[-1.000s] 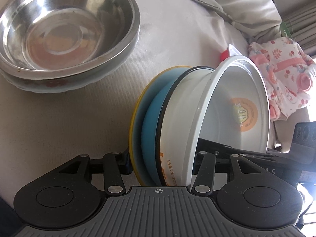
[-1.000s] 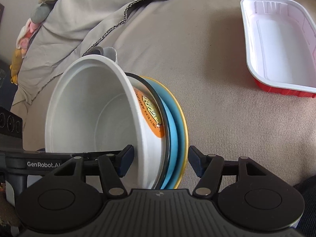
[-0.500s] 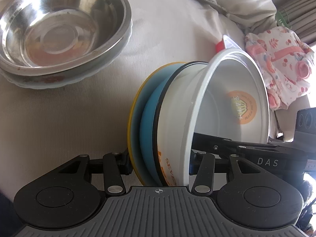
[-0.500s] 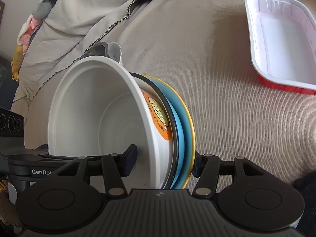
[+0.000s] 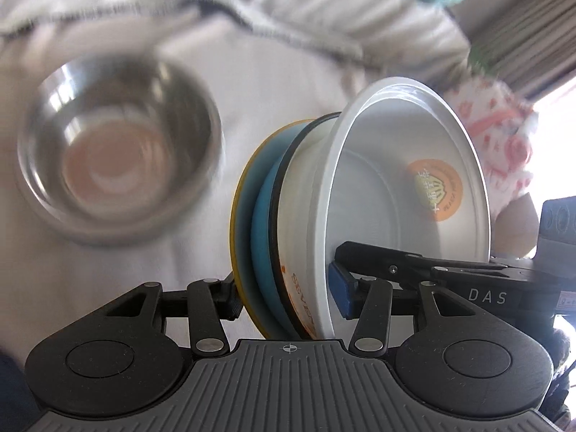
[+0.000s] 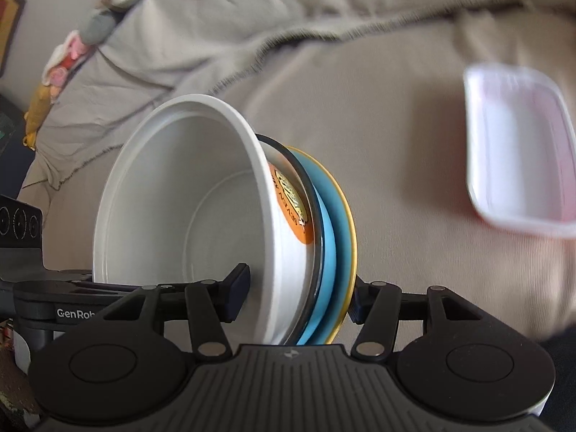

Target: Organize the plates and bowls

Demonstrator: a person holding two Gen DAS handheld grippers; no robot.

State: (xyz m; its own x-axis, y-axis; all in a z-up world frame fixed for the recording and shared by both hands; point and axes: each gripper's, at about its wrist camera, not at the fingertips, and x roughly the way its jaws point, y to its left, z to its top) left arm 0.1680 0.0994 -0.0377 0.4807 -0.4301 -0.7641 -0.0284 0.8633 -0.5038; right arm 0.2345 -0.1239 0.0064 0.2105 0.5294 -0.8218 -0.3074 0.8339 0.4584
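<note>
- Standing on edge between both grippers is a stack of dishes: a white bowl (image 5: 403, 194) nested against a black-rimmed bowl (image 5: 279, 194), a blue plate (image 5: 262, 223) and a yellow-rimmed plate (image 5: 239, 216).
- The left gripper (image 5: 288, 295) has its jaws closed on the stack, partly open to the stack's width: one pad presses the yellow-rimmed plate's back, and the blue pad sits against the inside of the white bowl's wall.
- The right gripper (image 6: 298, 293) clamps the same stack from the other side, one pad inside the white bowl (image 6: 180, 208), the other against the yellow-rimmed plate (image 6: 351, 223); the blue plate (image 6: 333, 237) and the black-rimmed bowl (image 6: 306, 187) are sandwiched between.
- An orange round label shows through the white bowl's wall.
- The stack hangs clear above a beige cloth (image 6: 396, 144) that covers the surface.
- A steel bowl (image 5: 118, 154), blurred, rests on the cloth to the left in the left wrist view, well apart from the stack.
- A white tray (image 6: 518, 158) with a red underside, also blurred, lies on the cloth at the right of the right wrist view.
- Crumpled grey fabric (image 5: 252, 10) lies behind.
</note>
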